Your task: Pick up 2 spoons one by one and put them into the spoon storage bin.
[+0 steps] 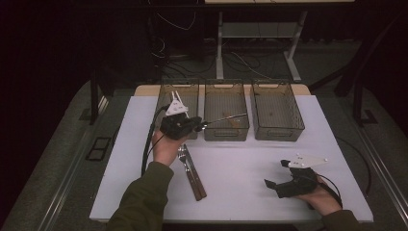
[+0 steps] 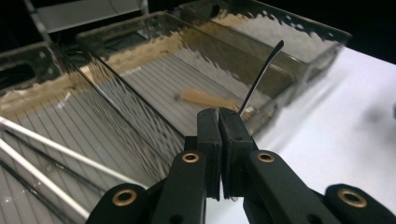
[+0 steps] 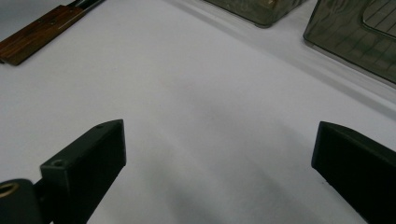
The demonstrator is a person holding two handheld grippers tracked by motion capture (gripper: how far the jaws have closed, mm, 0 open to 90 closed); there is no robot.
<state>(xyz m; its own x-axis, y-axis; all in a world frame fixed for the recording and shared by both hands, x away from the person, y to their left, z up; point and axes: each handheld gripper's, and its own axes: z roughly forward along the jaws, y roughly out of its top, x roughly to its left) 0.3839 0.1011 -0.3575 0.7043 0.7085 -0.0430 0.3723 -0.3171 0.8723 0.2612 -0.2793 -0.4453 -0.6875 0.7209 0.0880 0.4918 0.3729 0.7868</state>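
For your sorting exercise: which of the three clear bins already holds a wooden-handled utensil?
The middle bin: a wooden-handled utensil lies on its floor. The right bin holds none; the left bin holds white sticks.

Dim, grainy light throughout; the room fades to black at the upper left and right of the high view. The white rectangular tabletop (image 1: pixel 250 173) is brightest. Both gripper views look soft, with blurred near foregrounds.

table (image 1: pixel 240 187): white | bins (image 1: pixel 226 115): three | fork (image 1: pixel 185 166), knife (image 1: pixel 196 173)

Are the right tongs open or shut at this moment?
Open. In the right gripper view the two black jaws of the right tongs stand far apart, with bare white table between them.
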